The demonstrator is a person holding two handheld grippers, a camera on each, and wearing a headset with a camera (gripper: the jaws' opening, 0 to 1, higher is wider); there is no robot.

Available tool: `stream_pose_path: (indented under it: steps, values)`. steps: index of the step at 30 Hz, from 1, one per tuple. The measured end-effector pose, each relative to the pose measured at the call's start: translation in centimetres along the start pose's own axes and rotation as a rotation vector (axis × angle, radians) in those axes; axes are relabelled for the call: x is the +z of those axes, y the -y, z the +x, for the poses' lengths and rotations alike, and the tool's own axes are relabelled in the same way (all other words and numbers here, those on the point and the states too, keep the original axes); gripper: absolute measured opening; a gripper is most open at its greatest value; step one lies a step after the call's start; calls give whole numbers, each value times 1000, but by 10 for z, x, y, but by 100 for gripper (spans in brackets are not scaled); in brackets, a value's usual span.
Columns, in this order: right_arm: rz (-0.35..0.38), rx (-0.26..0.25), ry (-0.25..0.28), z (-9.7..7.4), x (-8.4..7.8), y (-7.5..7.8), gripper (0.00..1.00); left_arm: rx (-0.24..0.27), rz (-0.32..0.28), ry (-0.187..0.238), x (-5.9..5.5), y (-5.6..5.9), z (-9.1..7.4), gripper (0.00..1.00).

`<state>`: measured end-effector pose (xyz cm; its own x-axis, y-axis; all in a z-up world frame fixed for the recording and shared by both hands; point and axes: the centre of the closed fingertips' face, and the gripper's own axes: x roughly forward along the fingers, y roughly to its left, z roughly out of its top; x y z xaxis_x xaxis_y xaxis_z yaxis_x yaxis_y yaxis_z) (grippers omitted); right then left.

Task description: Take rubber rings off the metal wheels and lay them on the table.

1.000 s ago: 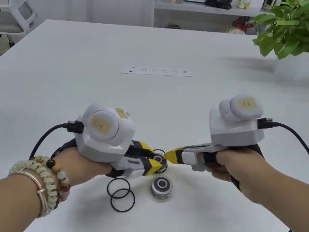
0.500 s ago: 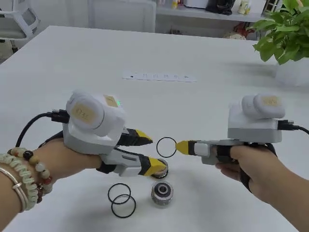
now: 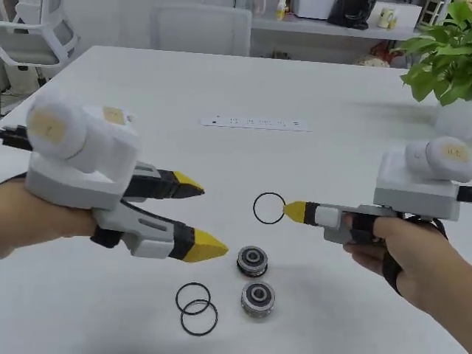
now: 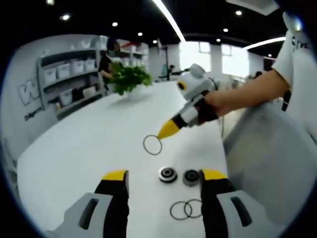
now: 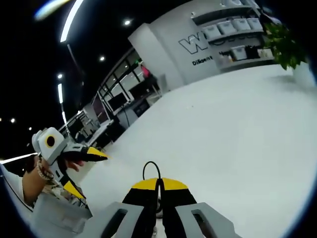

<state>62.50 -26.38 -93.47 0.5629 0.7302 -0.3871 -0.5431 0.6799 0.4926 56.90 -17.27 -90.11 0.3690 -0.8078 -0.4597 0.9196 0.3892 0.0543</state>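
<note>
my right gripper (image 3: 287, 212) is pinched shut on a rubber ring (image 3: 256, 208) held above the table (image 3: 332, 147), and the laid rings (image 3: 199, 301) lie below and leftward, past the metal wheels (image 3: 253, 260), nearer my wide-open left gripper (image 3: 214, 221).

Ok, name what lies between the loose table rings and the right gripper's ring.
In the head view, one metal wheel sits between the loose rings and the ring in the right gripper.

Shiny metal wheels (image 3: 253, 260), matt table (image 3: 147, 96)
</note>
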Motion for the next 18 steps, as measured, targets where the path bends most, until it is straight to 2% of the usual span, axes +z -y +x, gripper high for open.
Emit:
stream_pose_path:
  steps: [6, 11, 14, 16, 18]
  values:
    - [10, 22, 21, -1, 5, -8, 0, 65, 13, 39, 5, -3, -37, 63]
    - [18, 51, 42, -3, 11, -18, 0, 136, -2, 48, 0, -2, -59, 65]
    - [23, 75, 54, -2, 14, -26, 0, 152, -25, 75, -2, 9, -69, 66]
    - [26, 88, 54, -2, 14, -30, 0, 153, -33, 76, -4, 16, -72, 68]
    - [25, 105, 51, -1, 13, -36, 0, 165, -47, 65, -14, 19, -79, 69]
